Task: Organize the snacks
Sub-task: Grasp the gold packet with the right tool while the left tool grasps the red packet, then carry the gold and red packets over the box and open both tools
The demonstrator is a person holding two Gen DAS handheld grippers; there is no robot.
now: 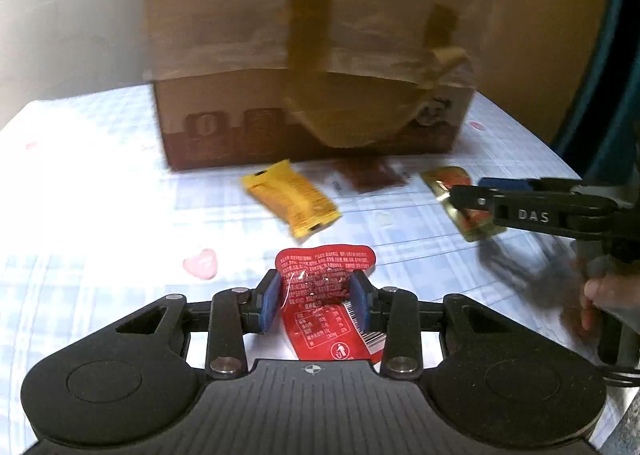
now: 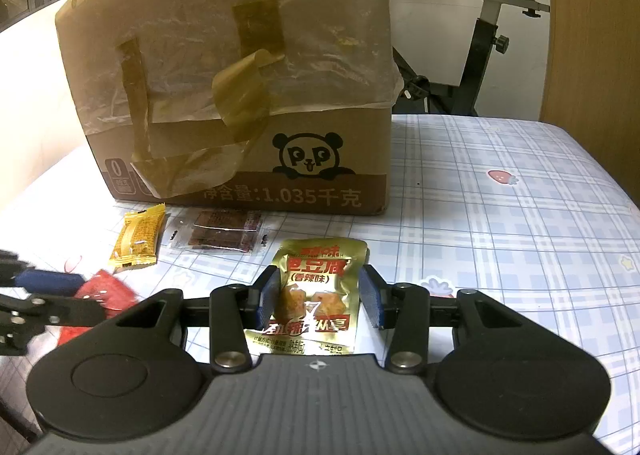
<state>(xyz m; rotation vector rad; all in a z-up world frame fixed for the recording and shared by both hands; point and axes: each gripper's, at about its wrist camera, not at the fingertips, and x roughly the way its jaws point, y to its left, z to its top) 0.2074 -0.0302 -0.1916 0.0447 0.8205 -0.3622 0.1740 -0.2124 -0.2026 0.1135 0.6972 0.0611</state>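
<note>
Left gripper (image 1: pixel 316 301) is clenching the red packet (image 1: pixel 326 295) at lower centre of the left wrist view, blue pads pressing on both side edges, film crinkling between them. Right gripper (image 2: pixel 320 297) is straddling the gold packet (image 2: pixel 316 295) at lower centre of the right wrist view; the left pad is touching the packet's edge, the right pad is sitting just beside the other edge with a thin gap showing, so I cannot tell whether it is really gripping. Both packets are looking flat, light, soft foil or plastic, slippery and glossy, probably bending and sagging if pinched at one end, so taking hold across the middle width, over the lumpy filling, is looking safer than the thin sealed rim. The contents are likely crushable, so a gentle squeeze is wanted. The yellow packet (image 2: pixel 138 239) is lying at centre left of the right view, just in front of the cardboard box (image 2: pixel 240 95), and the clear packet with brown strips (image 2: pixel 220 235) is lying right beside it, apart from it. Both are thin and flat on the checked tablecloth (image 2: pixel 500 215), so getting a pad under an edge is looking fiddly; the side edges are looking like the best bet. The box is filling the upper centre of both views, its taped flap (image 2: pixel 240 103) peeling. A person's fingers (image 1: pixel 600 295) are showing at the right edge of the left view.
</note>
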